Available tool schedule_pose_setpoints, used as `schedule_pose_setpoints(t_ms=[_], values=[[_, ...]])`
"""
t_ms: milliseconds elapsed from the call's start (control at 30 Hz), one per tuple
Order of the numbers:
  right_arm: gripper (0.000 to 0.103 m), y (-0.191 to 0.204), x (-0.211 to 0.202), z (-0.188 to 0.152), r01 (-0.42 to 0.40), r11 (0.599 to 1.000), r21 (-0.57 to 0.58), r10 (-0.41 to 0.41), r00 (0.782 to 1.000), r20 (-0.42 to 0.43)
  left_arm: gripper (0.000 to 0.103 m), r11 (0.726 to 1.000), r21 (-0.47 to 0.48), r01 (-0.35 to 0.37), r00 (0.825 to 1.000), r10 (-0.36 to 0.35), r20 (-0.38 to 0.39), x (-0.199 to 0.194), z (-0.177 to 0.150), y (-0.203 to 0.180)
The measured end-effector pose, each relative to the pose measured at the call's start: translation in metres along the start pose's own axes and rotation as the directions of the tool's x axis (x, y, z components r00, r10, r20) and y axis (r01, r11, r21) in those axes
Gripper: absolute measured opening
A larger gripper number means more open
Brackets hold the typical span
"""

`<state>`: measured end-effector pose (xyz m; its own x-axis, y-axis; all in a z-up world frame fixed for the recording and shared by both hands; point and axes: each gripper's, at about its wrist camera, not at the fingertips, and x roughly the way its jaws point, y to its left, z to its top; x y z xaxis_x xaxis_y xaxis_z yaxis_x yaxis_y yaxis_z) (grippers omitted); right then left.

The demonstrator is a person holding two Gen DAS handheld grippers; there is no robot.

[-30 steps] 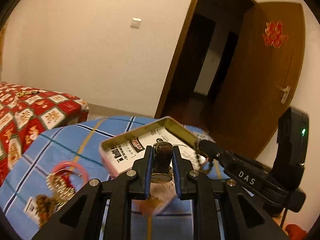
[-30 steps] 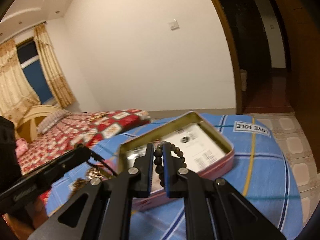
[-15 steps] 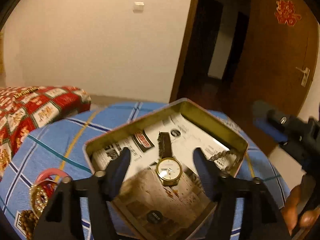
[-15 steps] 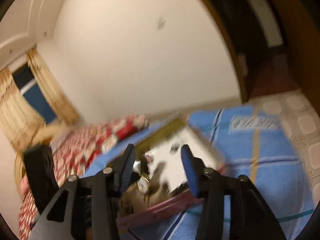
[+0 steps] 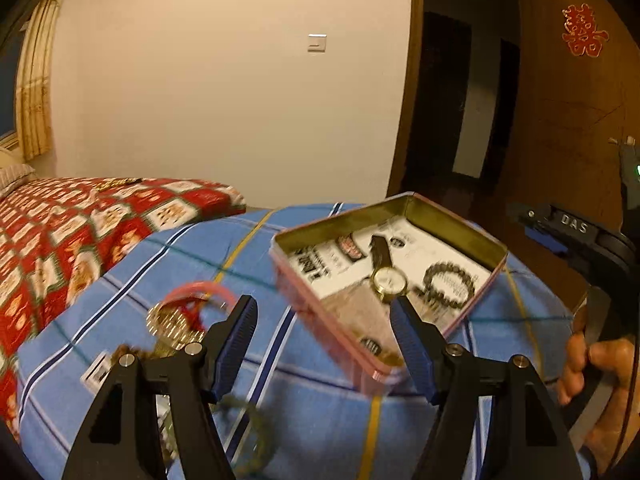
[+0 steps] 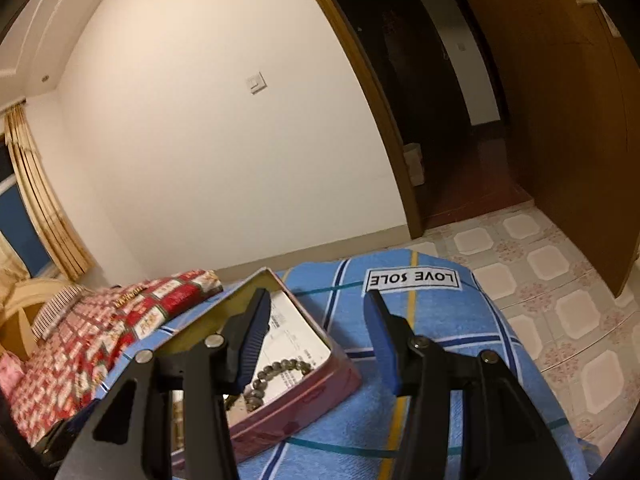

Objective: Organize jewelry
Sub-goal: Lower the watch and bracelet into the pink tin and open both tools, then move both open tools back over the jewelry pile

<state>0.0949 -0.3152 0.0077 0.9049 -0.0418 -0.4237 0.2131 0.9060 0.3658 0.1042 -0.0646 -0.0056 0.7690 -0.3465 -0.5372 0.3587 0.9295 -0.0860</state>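
Observation:
An open pink tin box (image 5: 304,292) lined with printed paper lies on a blue plaid cloth (image 5: 320,420). Inside it lie a gold watch with a dark strap (image 5: 387,280) and a dark bead bracelet (image 5: 450,284). My left gripper (image 5: 324,316) is open and empty, above the cloth at the box's near left side. Left of it lie a pink bangle (image 5: 200,292), gold jewelry (image 5: 172,324) and brown beads. In the right wrist view the box (image 6: 320,392) shows the bead bracelet (image 6: 280,372). My right gripper (image 6: 316,320) is open and empty over the box's right edge.
A red patterned bedspread (image 5: 80,224) lies to the left. A white "LOVE SOLE" label (image 6: 412,278) is sewn on the cloth's far side. An open wooden door (image 5: 580,100) and a dark doorway stand behind. The tiled floor (image 6: 560,300) lies beyond the cloth's edge.
Both grippers have opened and let go: the watch and the bead bracelet now lie in the tin box. The left gripper has drawn back to the left, the right gripper up and to the right.

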Motion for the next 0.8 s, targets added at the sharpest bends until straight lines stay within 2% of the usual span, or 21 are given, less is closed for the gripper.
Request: schedule_pose_setpoints(t_ms=[200, 533, 600, 733, 800], values=[[0.053, 0.018, 0.006, -0.015, 0.044, 0.995, -0.093, -0.047, 0.999, -0.026, 0.069, 0.999, 0.000, -0.042, 0.999, 0.042, 0.003, -0.021, -0.013, 0.010], [0.053, 0.059, -0.012, -0.054, -0.017, 0.988, -0.151, 0.002, 0.995, -0.102, 0.069, 0.991, -0.113, -0.068, 0.998, 0.067, -0.011, -0.069, -0.034, 0.063], [0.053, 0.072, -0.015, -0.063, -0.052, 0.984, -0.173, 0.030, 0.992, -0.125, 0.069, 0.986, -0.121, -0.114, 0.993, 0.113, -0.016, -0.076, -0.036, 0.074], [0.053, 0.099, -0.026, -0.078, -0.131, 0.970, -0.206, 0.099, 0.982, -0.160, 0.069, 0.968, -0.112, -0.225, 0.974, 0.221, -0.044, -0.082, -0.041, 0.093], [0.053, 0.113, -0.029, -0.086, -0.187, 0.959, -0.211, 0.147, 0.970, -0.194, 0.069, 0.962, -0.118, -0.248, 0.968, 0.242, -0.066, -0.083, -0.044, 0.103]])
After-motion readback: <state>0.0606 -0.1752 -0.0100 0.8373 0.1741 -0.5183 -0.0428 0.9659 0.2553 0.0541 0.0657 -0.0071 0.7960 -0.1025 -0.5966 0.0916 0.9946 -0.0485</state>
